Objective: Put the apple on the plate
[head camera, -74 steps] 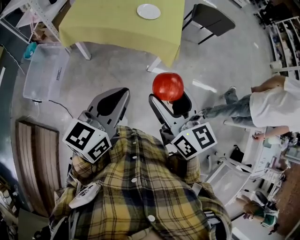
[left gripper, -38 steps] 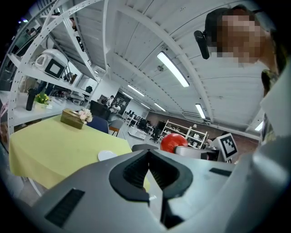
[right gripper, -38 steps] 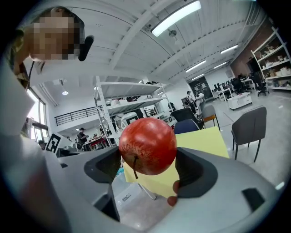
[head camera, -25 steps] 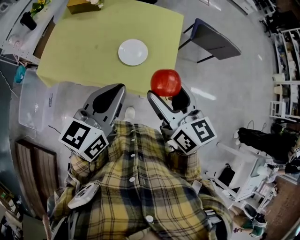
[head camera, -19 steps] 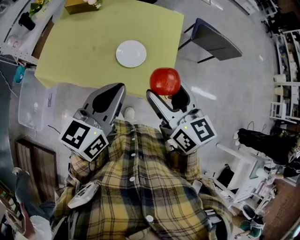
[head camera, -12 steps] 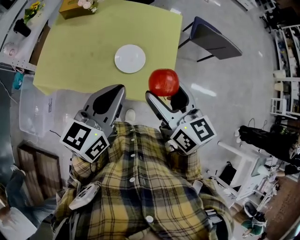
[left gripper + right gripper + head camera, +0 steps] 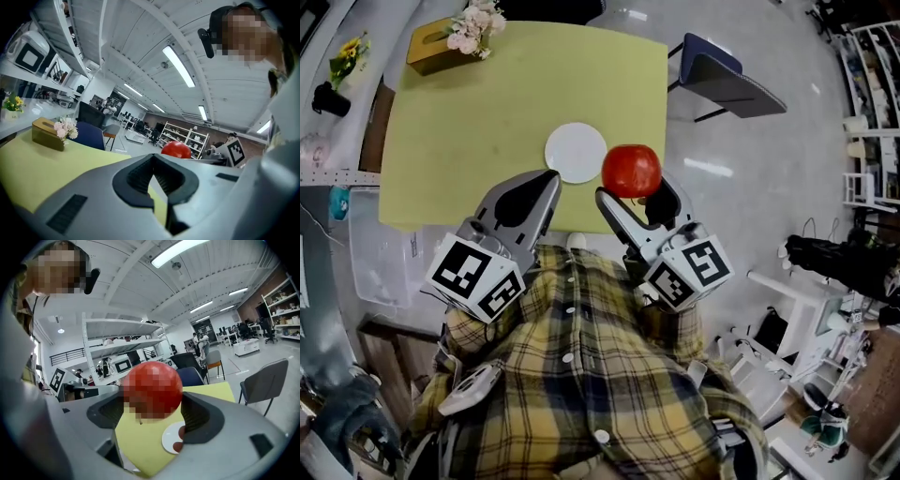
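A red apple [image 7: 632, 171] sits between the jaws of my right gripper [image 7: 634, 185], which is shut on it. In the right gripper view the apple [image 7: 152, 389] fills the space between the grey fingers and hangs above the near edge of the yellow-green table [image 7: 140, 446]. The white plate [image 7: 576, 153] lies empty on the table [image 7: 487, 112] near its front edge, just left of the apple and just past my left gripper [image 7: 546, 180]. That gripper [image 7: 151, 158] is shut with nothing in it. The left gripper view shows the apple [image 7: 176, 150] to its right.
A tan tissue box [image 7: 431, 49] with pink flowers [image 7: 475, 23] stands at the table's far left corner. A dark chair [image 7: 727, 75] stands beyond the table's right side. A clear plastic bin [image 7: 375, 262] lies on the floor at the left. Shelving [image 7: 872, 66] lines the right.
The table and plate have come much closer: the plate now lies just ahead of the left gripper and beside the apple. Both grippers kept their state, and the apple stays held.
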